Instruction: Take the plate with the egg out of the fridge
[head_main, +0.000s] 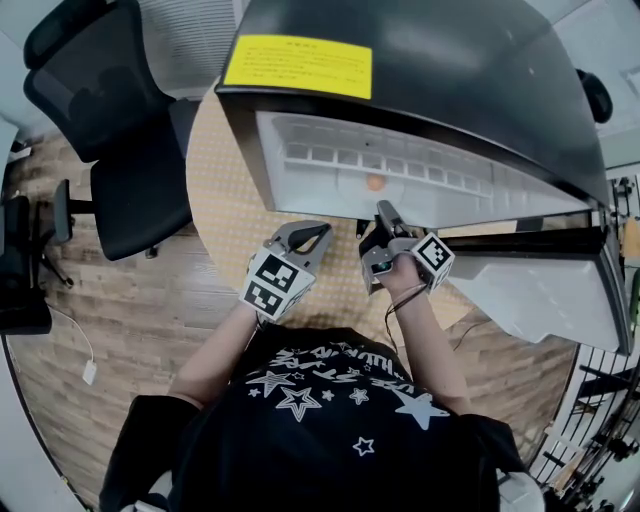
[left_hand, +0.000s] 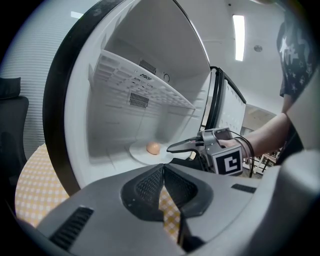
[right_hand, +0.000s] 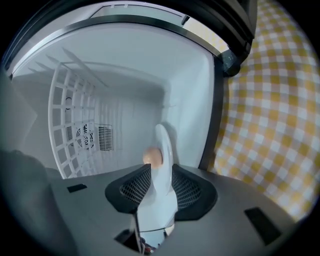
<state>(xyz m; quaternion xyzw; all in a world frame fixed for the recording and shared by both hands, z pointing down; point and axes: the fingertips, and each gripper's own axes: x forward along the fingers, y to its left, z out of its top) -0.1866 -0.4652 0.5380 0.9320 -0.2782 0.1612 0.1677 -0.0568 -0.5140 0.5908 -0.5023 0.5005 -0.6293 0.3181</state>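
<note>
Plate clamped at its near rim, not yet out.
Head view: egg in the open fridge, right gripper reaching in, left gripper just outside. Left gripper view: jaws together, empty; plate lies on the fridge floor. Right gripper view: jaws clamp the rim edge-on. Likely stiff, glazed, slippery; the loose, fragile egg could roll, so keep it level.
</note>
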